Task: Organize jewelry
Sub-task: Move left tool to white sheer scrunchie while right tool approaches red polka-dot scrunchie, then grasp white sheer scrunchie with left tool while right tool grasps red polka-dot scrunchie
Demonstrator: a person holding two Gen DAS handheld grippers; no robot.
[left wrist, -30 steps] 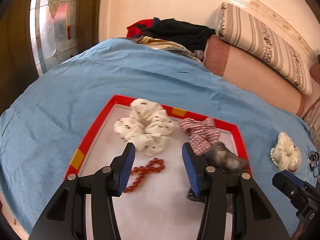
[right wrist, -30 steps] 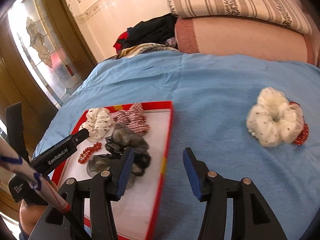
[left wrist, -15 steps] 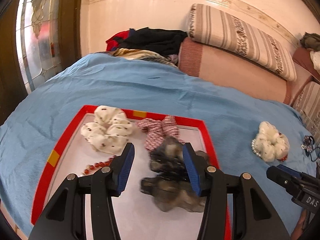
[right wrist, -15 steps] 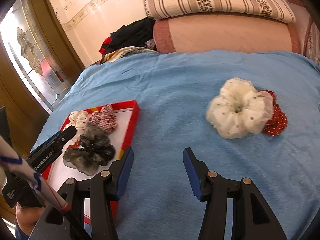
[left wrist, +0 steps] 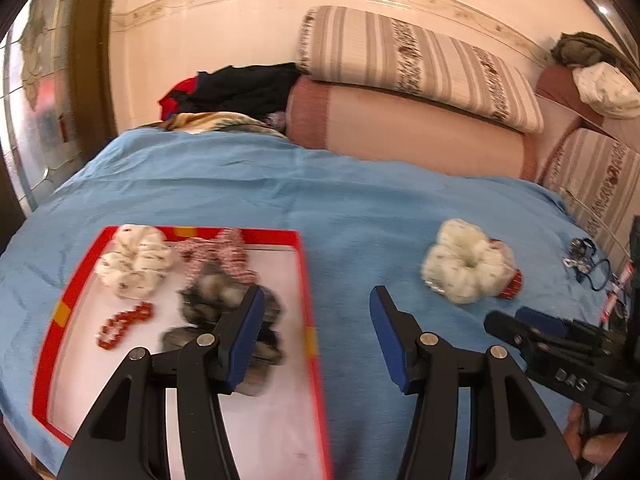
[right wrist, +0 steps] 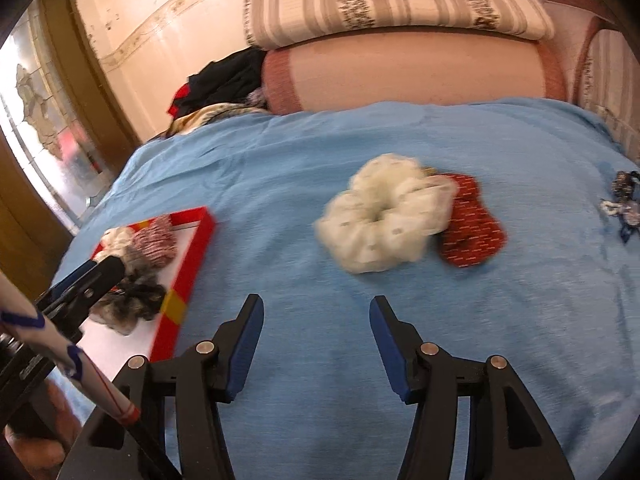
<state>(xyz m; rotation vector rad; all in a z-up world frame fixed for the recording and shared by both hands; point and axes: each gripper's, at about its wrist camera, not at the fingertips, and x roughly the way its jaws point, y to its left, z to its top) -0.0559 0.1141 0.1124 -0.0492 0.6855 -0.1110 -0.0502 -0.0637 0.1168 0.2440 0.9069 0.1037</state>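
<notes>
You are between placements: the red-rimmed tray point(left wrist: 308, 292) already holds a cream dotted scrunchie point(left wrist: 136, 260), a red-and-white checked scrunchie point(left wrist: 224, 252), a dark grey scrunchie point(left wrist: 224, 312) and a red bead bracelet point(left wrist: 124, 322), while the white scrunchie point(right wrist: 384, 214) and the red patterned scrunchie point(right wrist: 472, 228) touching its right side lie on the blue bedcover point(right wrist: 304, 152), well apart from the tray. A small tangle of trinkets point(right wrist: 622, 200) sits farther right (too blurred to identify).

The likely next move is a reach to the white scrunchie: bring your right gripper point(right wrist: 316, 320) forward over it, straddle one puffed edge, and close before lifting.

Right gripper: jaws parted about halfway and opening, nothing between them, only bedcover beneath. Left gripper point(left wrist: 316, 320): jaws likewise half-parted and opening, empty, straddling the tray's right rim; the dark grey scrunchie lies behind its left finger.
</notes>
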